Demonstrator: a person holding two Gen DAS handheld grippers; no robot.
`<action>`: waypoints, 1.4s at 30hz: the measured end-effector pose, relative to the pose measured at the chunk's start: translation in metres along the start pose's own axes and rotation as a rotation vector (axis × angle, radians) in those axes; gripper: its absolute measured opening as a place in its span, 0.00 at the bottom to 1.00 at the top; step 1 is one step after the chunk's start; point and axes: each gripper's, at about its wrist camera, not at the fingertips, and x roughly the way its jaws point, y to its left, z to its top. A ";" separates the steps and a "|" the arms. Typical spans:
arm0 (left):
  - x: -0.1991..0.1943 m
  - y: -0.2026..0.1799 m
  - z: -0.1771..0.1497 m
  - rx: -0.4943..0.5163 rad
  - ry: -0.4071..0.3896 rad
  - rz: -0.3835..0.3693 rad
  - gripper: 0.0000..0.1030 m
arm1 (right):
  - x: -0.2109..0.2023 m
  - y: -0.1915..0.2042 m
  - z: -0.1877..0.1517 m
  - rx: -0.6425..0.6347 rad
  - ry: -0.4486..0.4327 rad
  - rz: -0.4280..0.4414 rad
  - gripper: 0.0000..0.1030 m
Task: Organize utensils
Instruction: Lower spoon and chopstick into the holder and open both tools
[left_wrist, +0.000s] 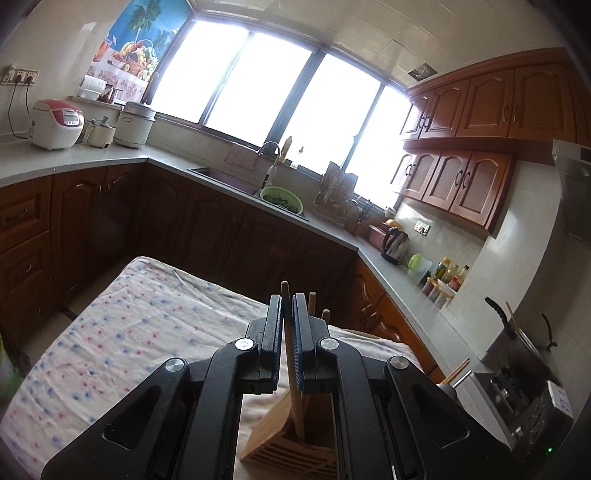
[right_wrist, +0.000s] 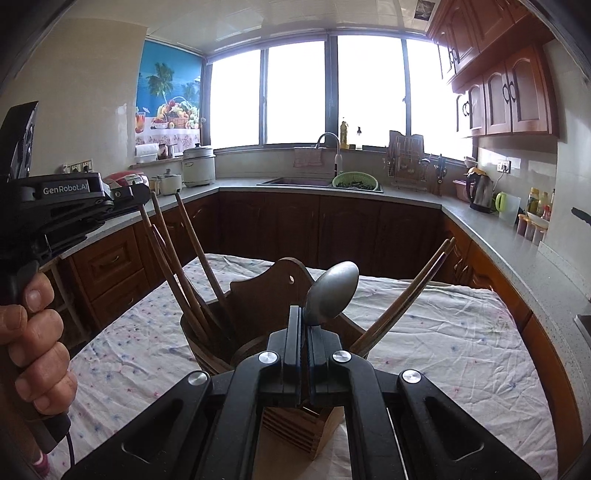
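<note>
Above the wooden utensil holder on the cloth-covered table, both grippers carry a utensil for dropping in. The right gripper is clamped on the handle of a metal spoon, whose bowl points toward one o'clock in its view, long axis near upright, presumably so the handle can go down into a compartment. The left gripper pinches a wooden chopstick, its top end at twelve o'clock and its lower end already inside the holder at six o'clock. More chopsticks lean toward two o'clock from the right compartment.
</note>
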 end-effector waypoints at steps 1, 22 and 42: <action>0.000 -0.001 -0.001 0.008 -0.003 -0.005 0.05 | 0.001 -0.001 -0.001 0.003 0.003 0.004 0.02; 0.006 -0.010 -0.005 0.033 0.078 -0.023 0.11 | 0.011 -0.027 -0.001 0.148 0.077 0.111 0.09; -0.041 0.008 -0.012 -0.020 0.086 0.005 0.81 | -0.026 -0.033 -0.012 0.199 0.070 0.076 0.53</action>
